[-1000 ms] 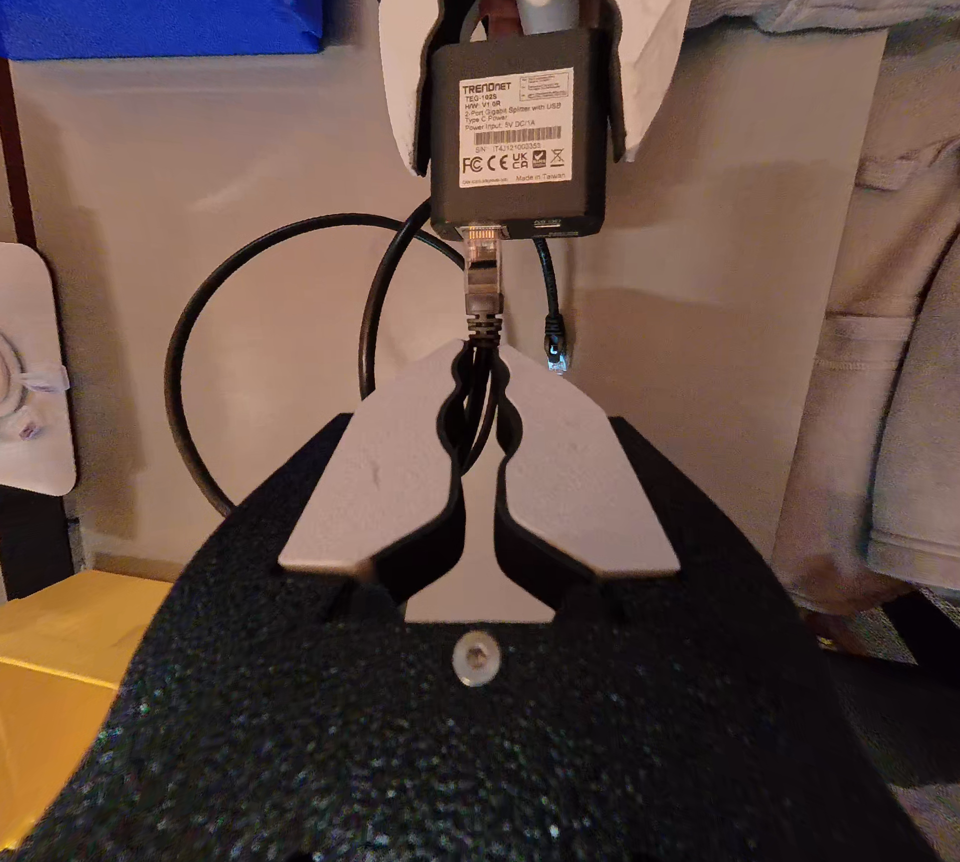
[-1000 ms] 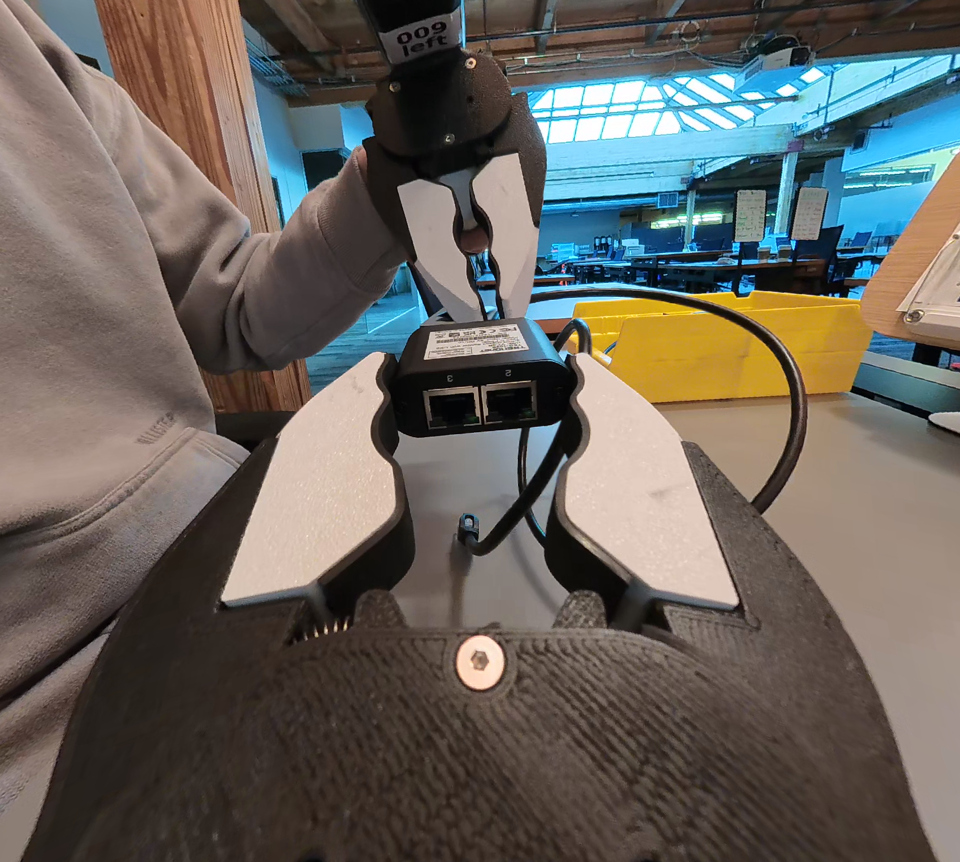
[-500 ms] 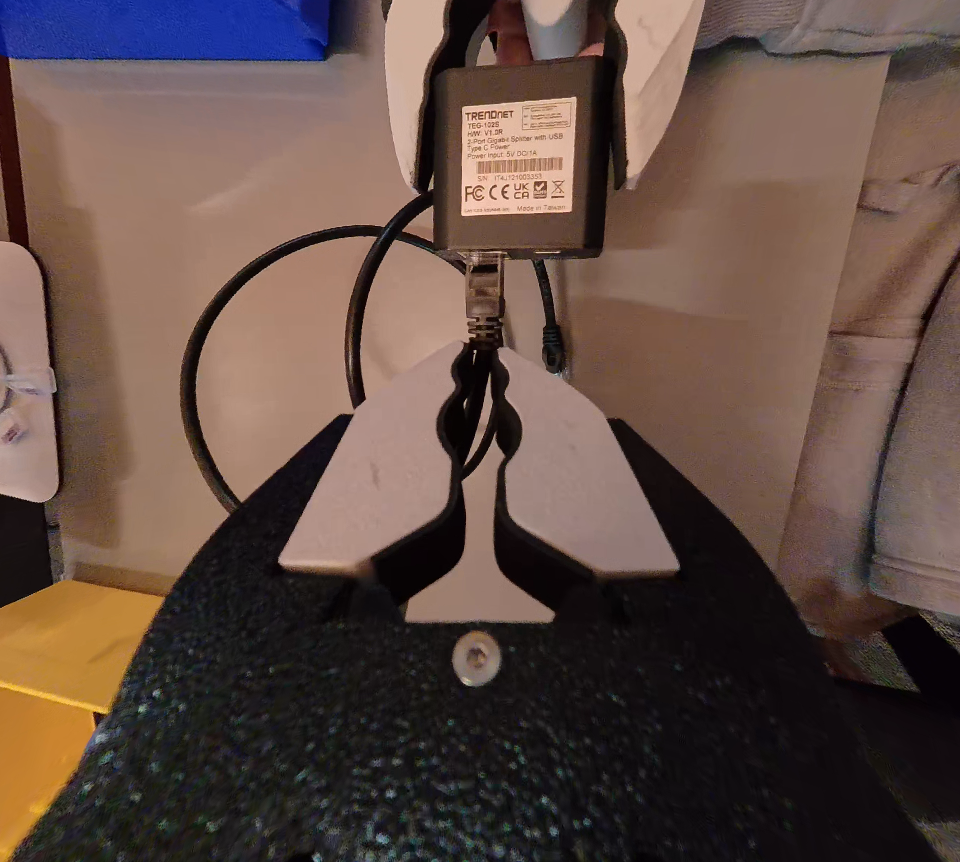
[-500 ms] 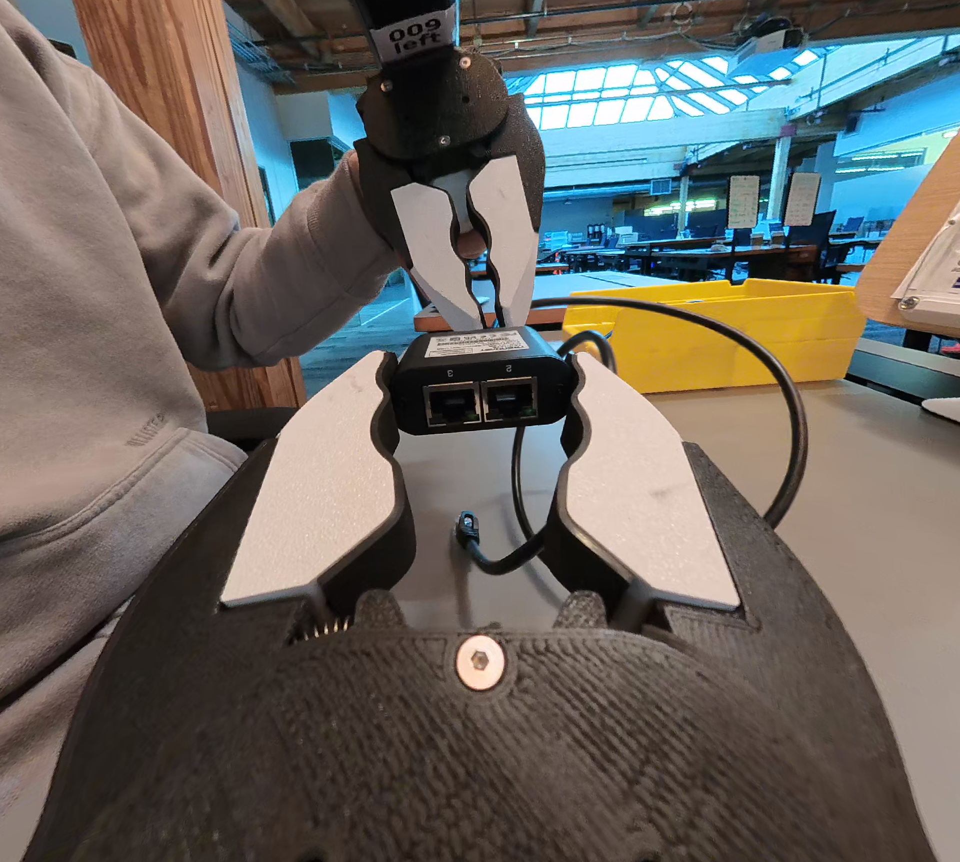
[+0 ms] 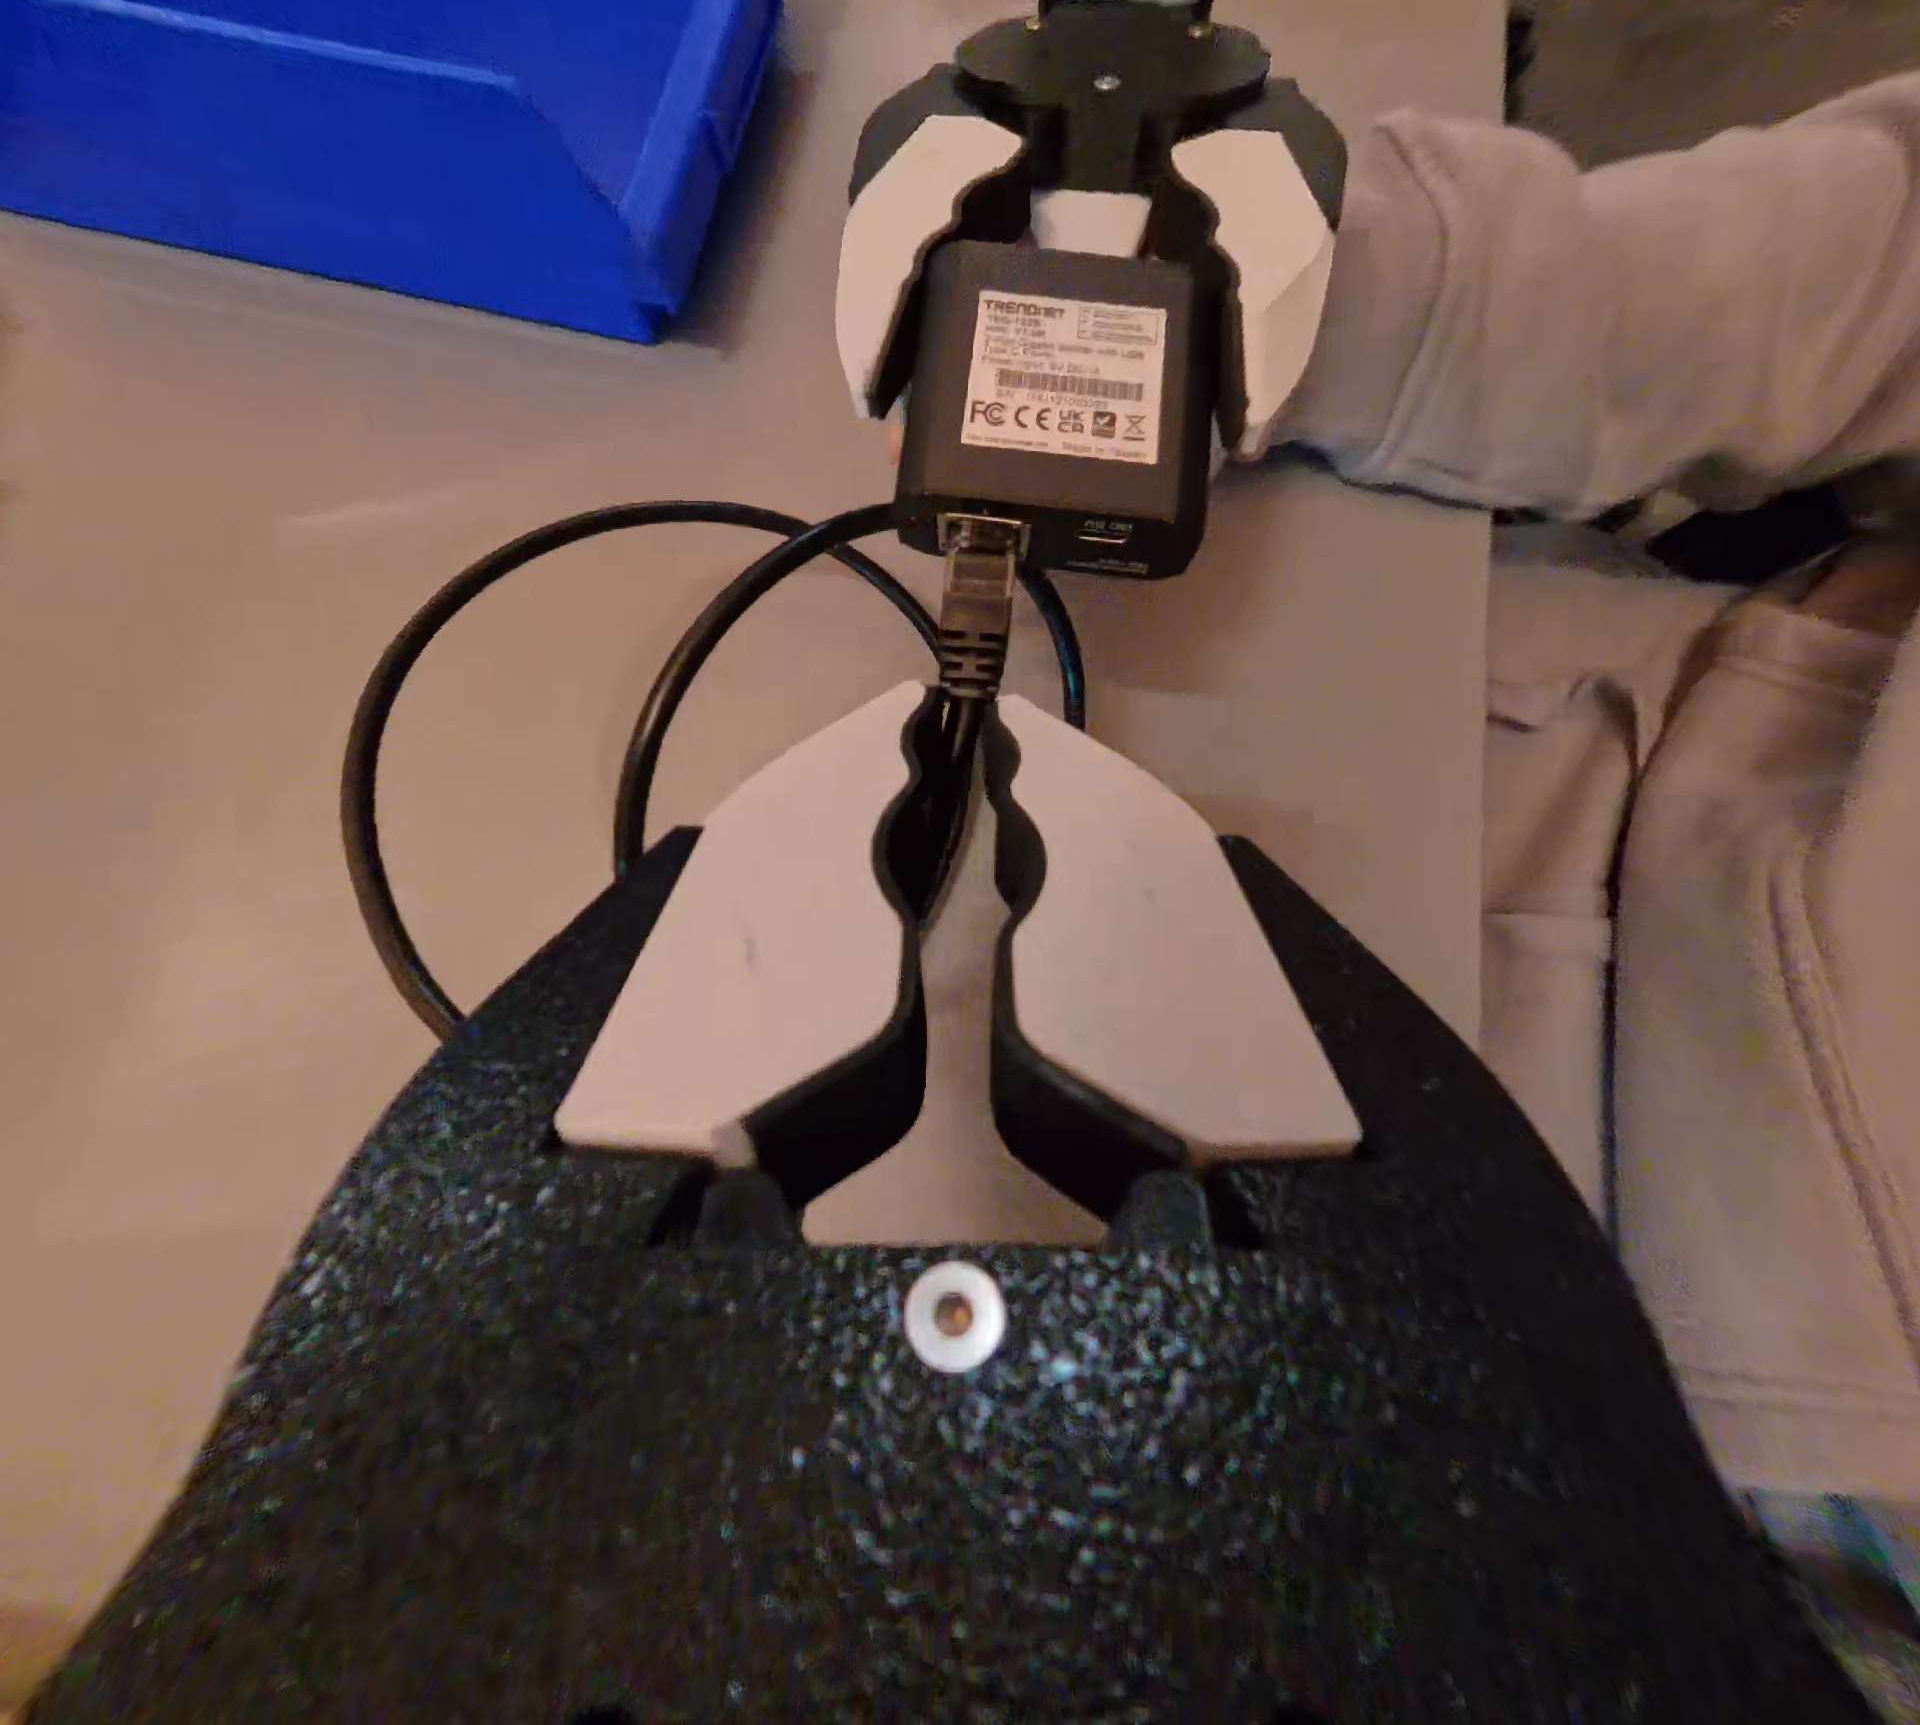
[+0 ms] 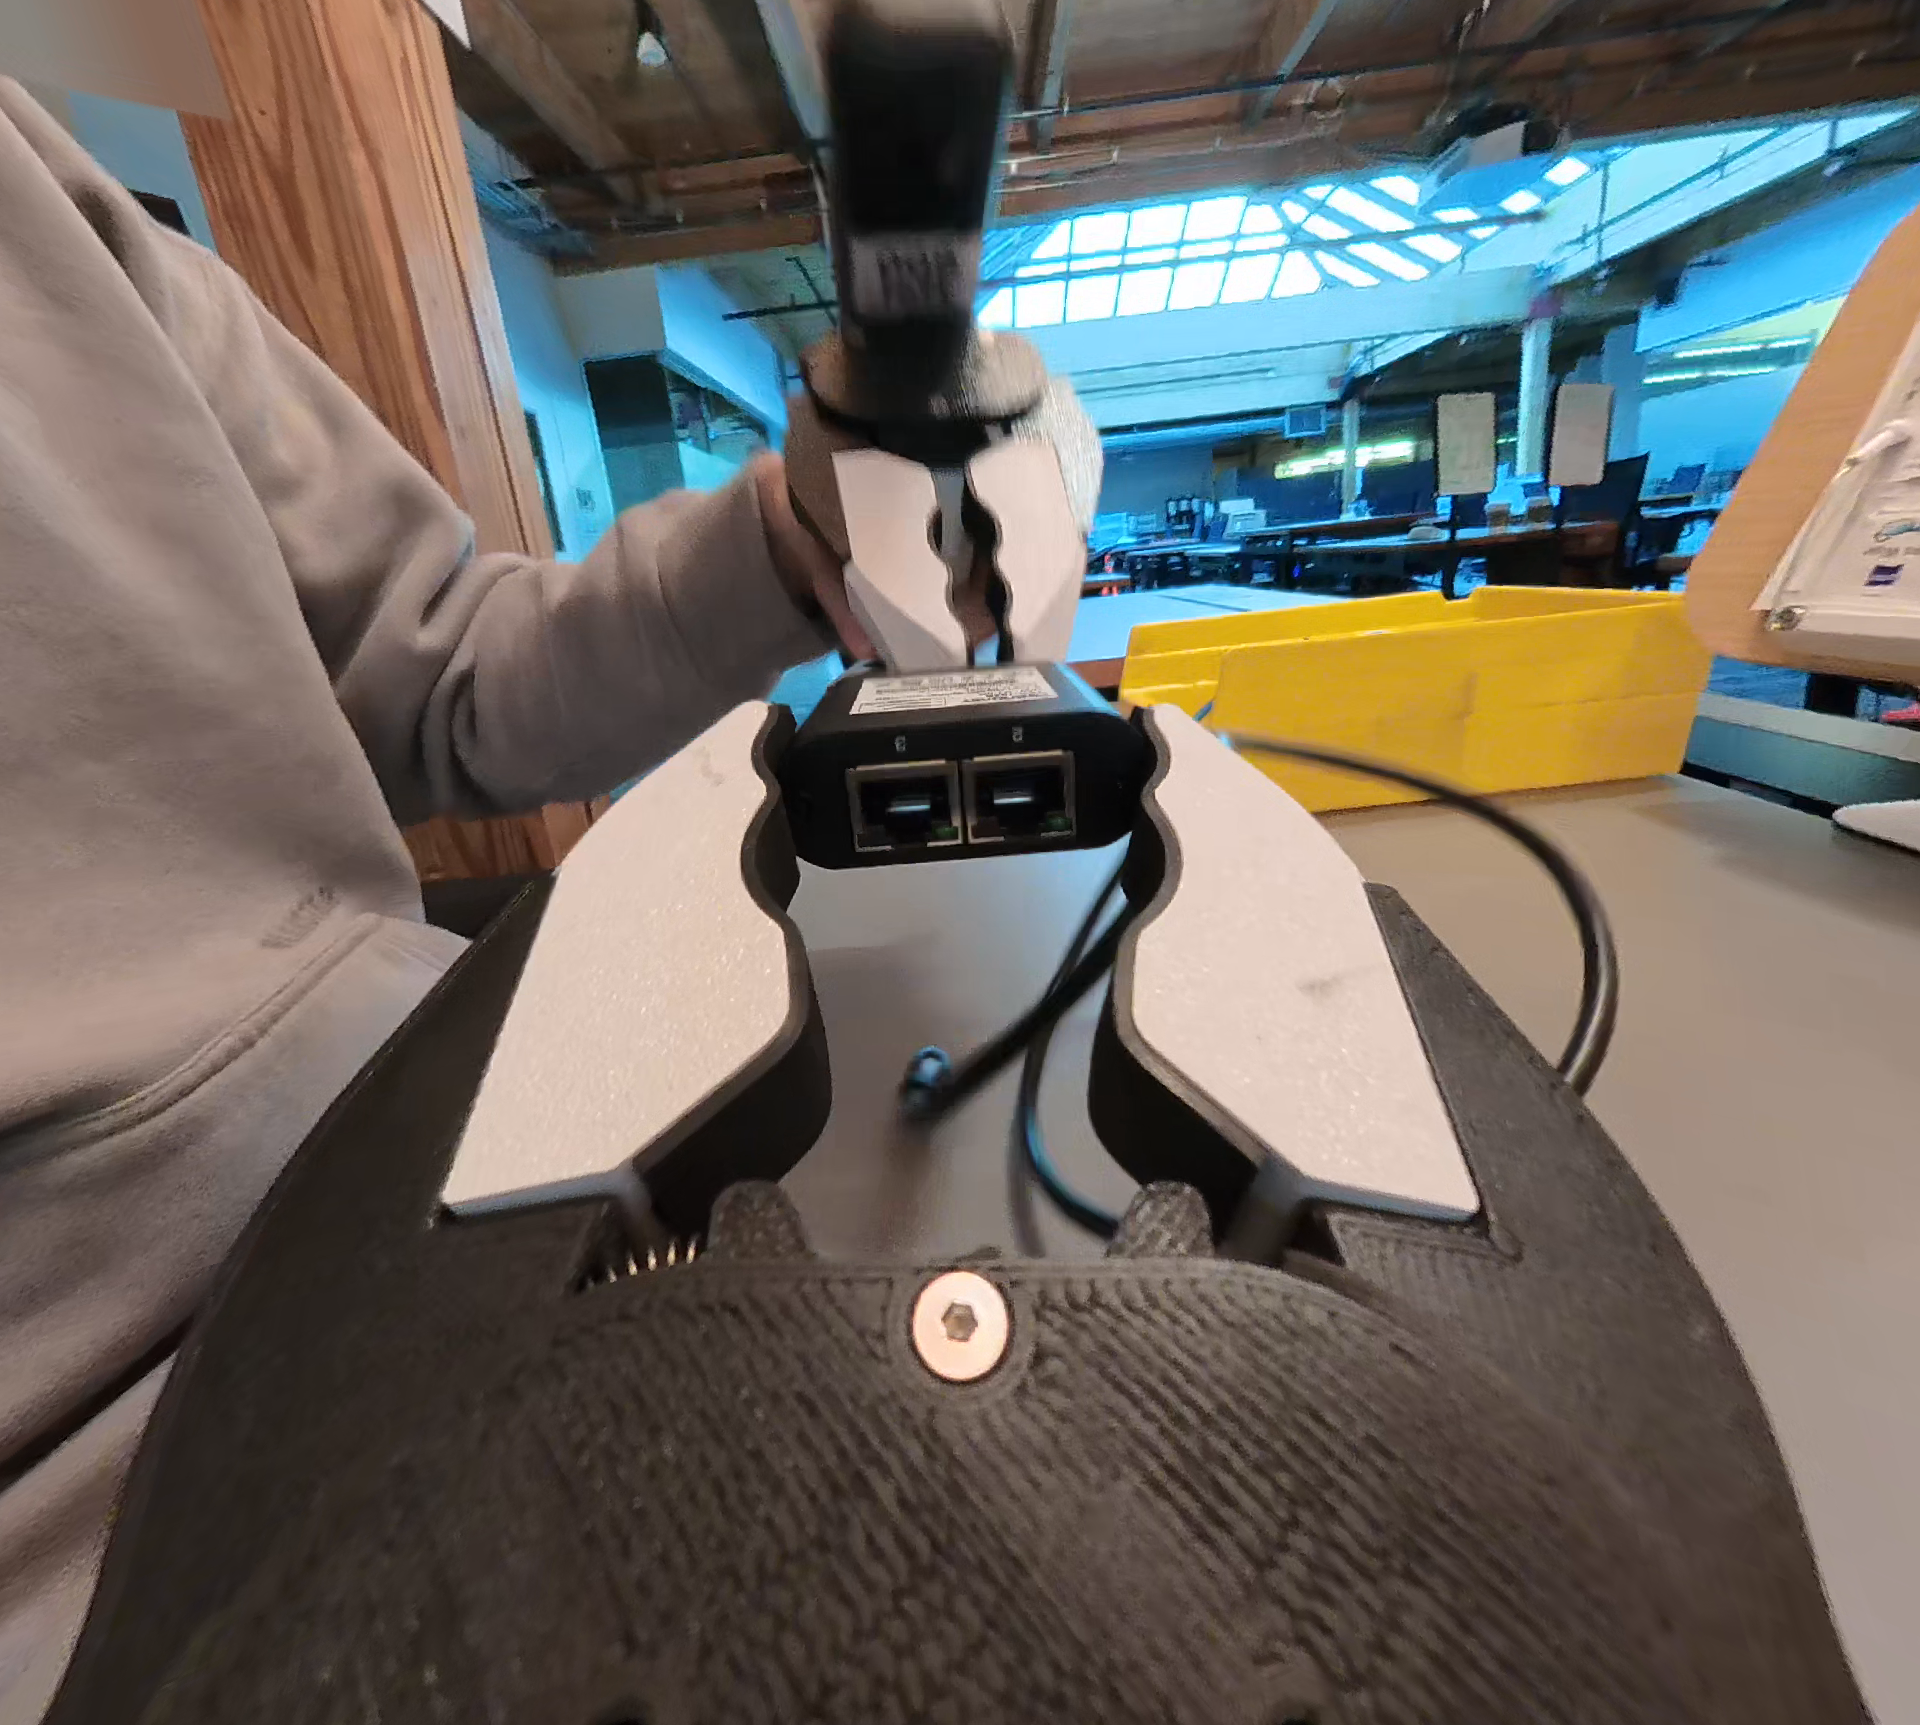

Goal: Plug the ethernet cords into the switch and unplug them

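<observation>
The black switch (image 5: pixel 1055 387), white label up, is clamped by my right gripper (image 5: pixel 1060 428) above the grey table (image 5: pixel 208 532). My left gripper (image 5: pixel 961 699) is shut on a black ethernet cord (image 5: pixel 416 740) just behind its plug (image 5: pixel 977 574). The plug's front sits in a port on the switch's near face. In the right wrist view, my right gripper (image 6: pixel 961 719) holds the switch (image 6: pixel 961 792) by its sides. Two empty ports face the camera. The left gripper (image 6: pixel 966 626) is blurred behind the switch. A loose cord end (image 6: pixel 925 1067) lies below the switch.
A blue bin (image 5: pixel 364 65) stands on the table at the far left. A yellow bin (image 6: pixel 1455 699) stands behind the switch to the right. A person's grey sleeve (image 6: pixel 312 532) and a wooden post (image 6: pixel 332 221) fill the left. A tilted board (image 6: pixel 1849 532) stands at the right edge. Left tips to right tips: about 5 cm.
The left gripper has swung with the cord, so its view now takes in the blue bin and the whole right gripper. The plug sits slightly deeper in the port. Both grips are unchanged.
</observation>
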`<state>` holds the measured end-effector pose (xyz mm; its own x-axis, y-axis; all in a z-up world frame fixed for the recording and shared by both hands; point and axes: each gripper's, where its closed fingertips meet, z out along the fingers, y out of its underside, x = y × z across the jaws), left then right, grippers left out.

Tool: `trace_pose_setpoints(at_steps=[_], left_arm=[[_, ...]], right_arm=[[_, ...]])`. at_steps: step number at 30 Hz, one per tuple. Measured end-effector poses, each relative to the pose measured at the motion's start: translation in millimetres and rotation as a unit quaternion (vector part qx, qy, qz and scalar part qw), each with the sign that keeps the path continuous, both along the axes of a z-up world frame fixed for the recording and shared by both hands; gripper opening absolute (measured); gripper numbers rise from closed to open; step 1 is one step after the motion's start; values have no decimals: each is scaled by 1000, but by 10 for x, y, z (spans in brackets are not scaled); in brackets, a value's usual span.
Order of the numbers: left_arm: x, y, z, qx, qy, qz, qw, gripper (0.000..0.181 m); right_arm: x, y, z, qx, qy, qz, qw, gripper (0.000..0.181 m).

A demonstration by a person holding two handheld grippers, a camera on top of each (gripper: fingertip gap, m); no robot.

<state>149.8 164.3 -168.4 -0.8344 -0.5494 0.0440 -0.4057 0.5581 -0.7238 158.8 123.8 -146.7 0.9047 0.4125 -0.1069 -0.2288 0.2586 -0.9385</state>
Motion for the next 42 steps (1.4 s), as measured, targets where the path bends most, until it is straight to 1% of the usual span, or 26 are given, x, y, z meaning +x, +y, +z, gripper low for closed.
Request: trace_pose_setpoints(at_steps=[3, 4, 6, 7, 9, 10, 11, 12, 14, 16, 19, 23, 27, 30, 34, 37, 42], left_arm=[[-4, -115, -69, -113, 6, 5, 994, 9], [-1, -142, -84, -141, 8, 9, 990, 12], [23, -147, -76, -177, -9, 17, 984, 12], [17, -151, -84, -183, -13, 16, 983, 13], [19, -130, -160, -158, -23, 17, 987, 15], [38, -99, -224, -128, -30, 22, 991, 21], [63, -76, -277, -101, -37, 28, 994, 30], [67, -83, -307, -87, -40, 25, 995, 32], [69, -144, -302, -87, -43, 15, 995, 27], [52, -212, -250, -104, -50, -3, 993, 10], [69, -220, -213, -103, -65, -10, 992, 10], [58, -176, -55, -131, -81, -6, 988, 9], [47, -103, -51, -77, -94, -10, 993, 10], [68, -60, -17, -32, -101, -13, 994, 10], [76, -27, 2, 18, -107, -24, 994, 10], [86, -5, -3, 29, -102, -27, 994, 10], [132, 2, -16, 25, -88, -32, 995, 10]], right_arm=[[64, -81, 77, 31, 34, 10, 999, 62], [75, -94, 79, 31, 33, 9, 999, 62], [75, -81, 38, 19, 25, 5, 1000, 62], [74, -80, 41, 20, 27, 6, 999, 62], [70, -74, 37, 18, 28, 8, 999, 63], [69, -74, 40, 20, 28, 8, 999, 62], [65, -73, 40, 19, 28, 10, 999, 62], [60, -68, 38, 18, 27, 11, 999, 62], [45, -57, 35, 17, 24, 13, 999, 62], [38, -54, 34, 17, 24, 14, 999, 62], [57, -74, 48, 24, 30, 11, 999, 62], [34, -72, 45, 23, 22, 13, 999, 62], [3, -17, 12, 5, 8, 10, 1000, 61], [30, 52, -28, -16, -1, -14, 1000, 62], [36, 94, -64, -34, -12, -26, 999, 64], [38, 113, -96, -48, -27, -36, 998, 64], [82, 125, -104, -55, -16, -42, 997, 64]])
